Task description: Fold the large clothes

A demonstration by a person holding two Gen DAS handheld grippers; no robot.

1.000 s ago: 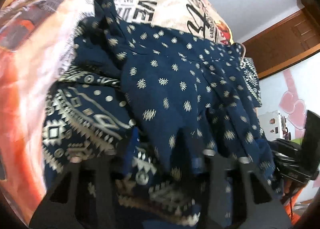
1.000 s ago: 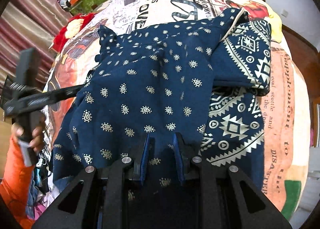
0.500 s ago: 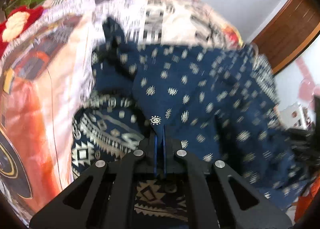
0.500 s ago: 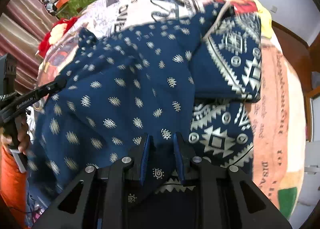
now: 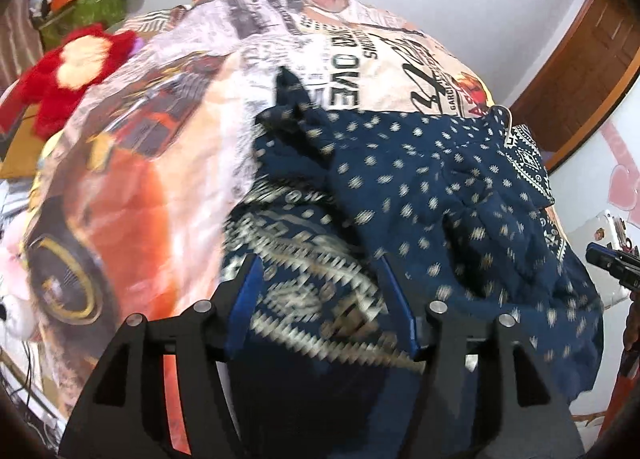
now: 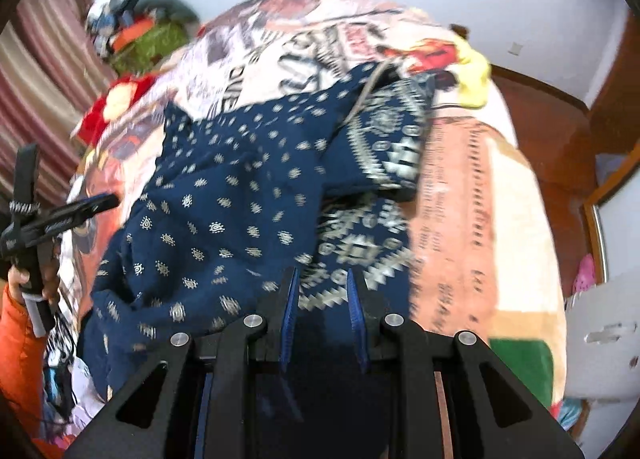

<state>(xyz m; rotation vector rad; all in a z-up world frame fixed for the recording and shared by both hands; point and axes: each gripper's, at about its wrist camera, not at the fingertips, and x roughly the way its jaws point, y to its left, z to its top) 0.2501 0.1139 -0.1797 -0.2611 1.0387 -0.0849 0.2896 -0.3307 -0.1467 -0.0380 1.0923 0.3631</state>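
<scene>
A big blue cloth (image 5: 420,187) with small pale dots lies in a heap on the bed (image 5: 168,163). Its edge has a wide band (image 6: 396,139) of white shapes. Part of the cloth is folded over itself, and the near end hangs down off the bed.

The left tongs (image 5: 318,299) are spreading apart right now. The blue pads stand wide. The band of the cloth shows in the gap, but the pads do not press on it.

The right tongs (image 6: 322,299) have only a small gap between the pads. They hang over the near part of the cloth. The picture is blurry there, so I cannot tell if they pinch any cloth.

The bed cover has orange, cream and black pictures and letters. A red soft toy (image 5: 68,71) sits at the far left side of the bed. A hand (image 6: 36,275) with an orange sleeve (image 6: 20,343) holds the left tongs.
</scene>
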